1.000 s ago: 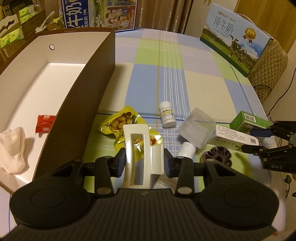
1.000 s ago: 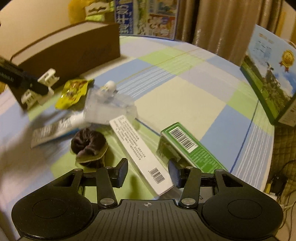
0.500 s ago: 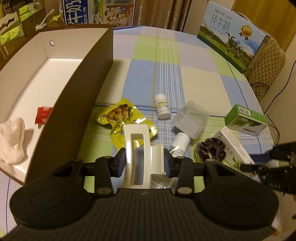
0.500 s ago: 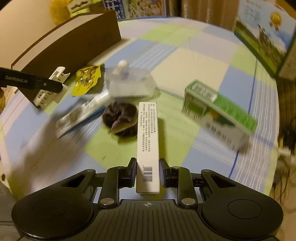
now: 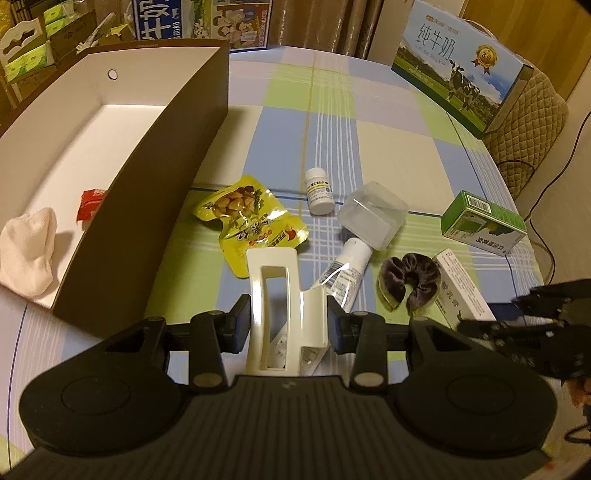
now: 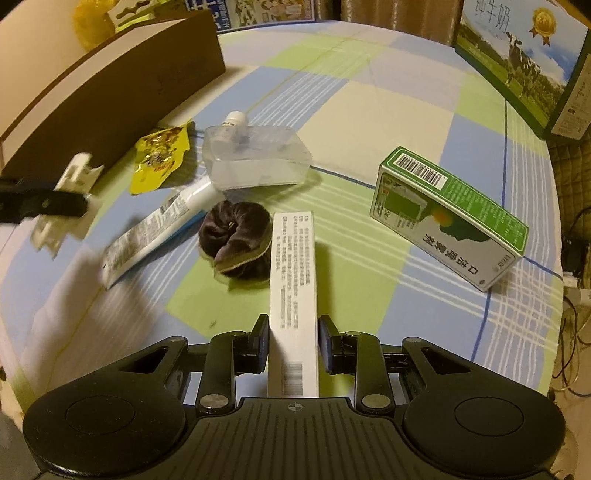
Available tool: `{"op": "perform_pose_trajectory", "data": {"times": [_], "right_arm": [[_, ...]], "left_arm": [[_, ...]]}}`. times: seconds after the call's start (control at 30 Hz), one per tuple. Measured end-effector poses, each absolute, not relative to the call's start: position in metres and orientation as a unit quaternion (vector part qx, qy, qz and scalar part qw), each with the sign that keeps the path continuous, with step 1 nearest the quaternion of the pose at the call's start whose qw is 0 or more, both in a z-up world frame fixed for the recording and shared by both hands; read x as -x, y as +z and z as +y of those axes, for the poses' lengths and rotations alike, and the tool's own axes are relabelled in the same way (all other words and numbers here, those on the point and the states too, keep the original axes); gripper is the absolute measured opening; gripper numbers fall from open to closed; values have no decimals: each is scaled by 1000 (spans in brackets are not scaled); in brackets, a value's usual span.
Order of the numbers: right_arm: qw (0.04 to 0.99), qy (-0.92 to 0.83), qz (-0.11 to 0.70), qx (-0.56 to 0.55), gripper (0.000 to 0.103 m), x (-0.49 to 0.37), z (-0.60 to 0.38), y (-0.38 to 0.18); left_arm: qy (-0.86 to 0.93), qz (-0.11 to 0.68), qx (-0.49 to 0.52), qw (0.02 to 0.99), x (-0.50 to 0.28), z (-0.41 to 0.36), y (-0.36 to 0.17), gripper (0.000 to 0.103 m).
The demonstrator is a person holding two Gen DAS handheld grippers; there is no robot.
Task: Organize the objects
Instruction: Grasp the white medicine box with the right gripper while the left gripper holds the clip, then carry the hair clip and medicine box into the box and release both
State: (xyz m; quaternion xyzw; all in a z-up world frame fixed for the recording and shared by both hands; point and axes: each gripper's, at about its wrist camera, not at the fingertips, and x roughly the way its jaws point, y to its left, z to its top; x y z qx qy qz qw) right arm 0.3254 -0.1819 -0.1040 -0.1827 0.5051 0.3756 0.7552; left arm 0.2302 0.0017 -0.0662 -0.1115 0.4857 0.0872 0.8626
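Observation:
My left gripper (image 5: 286, 323) is shut on a cream hair claw clip (image 5: 273, 291), held above the checked tablecloth beside the brown box (image 5: 147, 184). My right gripper (image 6: 293, 341) is shut on a long white carton (image 6: 293, 273), also seen in the left wrist view (image 5: 461, 288). On the cloth lie a yellow snack pouch (image 5: 251, 221), a white pill bottle (image 5: 319, 190), a clear plastic box (image 5: 373, 214), a white tube (image 5: 343, 273), a dark scrunchie (image 5: 408, 280) and a green carton (image 5: 484, 221).
The brown box holds a white sock (image 5: 27, 251) and a red packet (image 5: 90, 203). A milk carton case (image 5: 458, 66) stands at the table's far right, another (image 5: 203, 18) at the back. A quilted chair (image 5: 528, 122) is beyond the right edge.
My right gripper closed on the long white carton and turned it lengthwise away from the scrunchie. My left gripper, still holding the clip, drew back a little.

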Motion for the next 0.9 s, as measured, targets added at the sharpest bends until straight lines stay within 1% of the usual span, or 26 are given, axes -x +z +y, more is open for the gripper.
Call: {"op": "perform_pose_trajectory", "data": {"times": [0.5, 0.67, 0.9], "right_arm": [[763, 371, 502, 168, 23, -323, -175, -104], [771, 367, 499, 146, 23, -314, -186, -89], [790, 358, 492, 81, 23, -301, -199, -54]], "left_arm": [[114, 470, 117, 867, -197, -8, -51, 36], [119, 459, 120, 872, -187, -8, -44, 36], [99, 441, 122, 883, -180, 4, -30, 36]]}}
